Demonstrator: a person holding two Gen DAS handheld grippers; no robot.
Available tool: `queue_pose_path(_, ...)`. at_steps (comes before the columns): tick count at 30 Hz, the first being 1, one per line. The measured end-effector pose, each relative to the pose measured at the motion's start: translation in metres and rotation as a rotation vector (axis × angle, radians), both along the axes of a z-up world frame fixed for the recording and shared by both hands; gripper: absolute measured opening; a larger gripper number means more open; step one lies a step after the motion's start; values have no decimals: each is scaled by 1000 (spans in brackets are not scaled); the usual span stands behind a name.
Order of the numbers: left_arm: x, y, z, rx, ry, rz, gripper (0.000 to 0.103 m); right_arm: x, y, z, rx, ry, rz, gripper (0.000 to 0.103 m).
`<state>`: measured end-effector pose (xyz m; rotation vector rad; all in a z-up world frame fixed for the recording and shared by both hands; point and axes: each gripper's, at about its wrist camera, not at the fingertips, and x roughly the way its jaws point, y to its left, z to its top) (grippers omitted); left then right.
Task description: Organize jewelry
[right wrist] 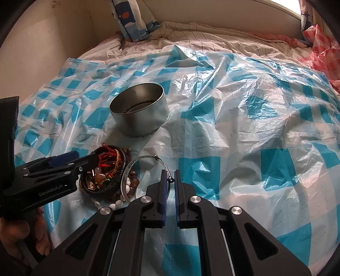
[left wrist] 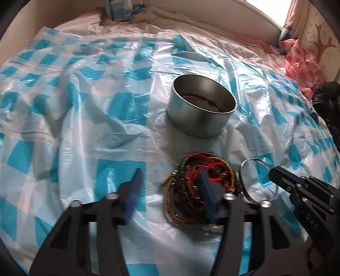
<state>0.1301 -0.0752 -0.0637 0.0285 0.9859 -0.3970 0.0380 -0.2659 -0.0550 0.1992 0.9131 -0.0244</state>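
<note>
A heap of woven and beaded bracelets [left wrist: 197,186] [right wrist: 106,172] lies on a blue-checked plastic sheet [left wrist: 85,131] [right wrist: 244,127]. A round metal tin [left wrist: 201,108] [right wrist: 140,110] stands open just beyond it, a dark strand inside. My left gripper [left wrist: 170,176] [right wrist: 85,157] is open, its right finger over the heap. My right gripper [right wrist: 170,176] [left wrist: 274,172] is shut on a thin silver bangle [right wrist: 131,169] [left wrist: 255,180], gripped at its right edge beside the heap. White and brown beads [right wrist: 125,191] lie under the bangle.
The sheet covers a bed with a pale quilt [right wrist: 212,34]. A blue patterned pillow [right wrist: 131,19] leans at the head. Pink checked plastic [left wrist: 301,63] [right wrist: 323,48] is bunched at the far right, with a dark bundle [left wrist: 327,99] below it.
</note>
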Motion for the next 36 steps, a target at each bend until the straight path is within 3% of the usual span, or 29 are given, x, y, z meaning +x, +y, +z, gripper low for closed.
queue_pose_path(1, 0, 0, 0, -12, 4, -7, 26, 0, 0, 0, -1, 1, -1, 7)
queue_pose_path(3, -2, -1, 0, -19, 2, -18, 13, 1, -1, -1, -2, 5, -4, 7)
queue_pose_path(9, -7, 2, 8, -40, -31, -27, 12, 4, -2, -7, -6, 34, -13, 7)
queue_pose_path(15, -4, 7, 9, -69, -7, -25, 13, 12, 2, -23, -32, 110, -9, 9)
queue_pose_path(17, 0, 9, 6, -72, 13, -5, 15, 14, 6, -26, -65, 123, -1, 9)
queue_pose_path(21, 7, 16, 3, -103, 22, 38, 49, 14, 8, -28, -87, 127, 6, 9)
queue_pose_path(24, 14, 17, -1, -125, 39, 43, 49, 15, 8, -29, -88, 128, 9, 9)
queue_pose_path(27, 16, 7, -8, -117, 82, -15, 14, 16, 9, -29, -87, 129, 13, 8)
queue_pose_path(30, 6, -2, 0, -58, 14, -47, 12, 15, 9, -28, -80, 122, 14, 7)
queue_pose_path(36, -7, 13, 31, -155, -106, -50, 8, 10, 4, -15, -58, 63, -5, 7)
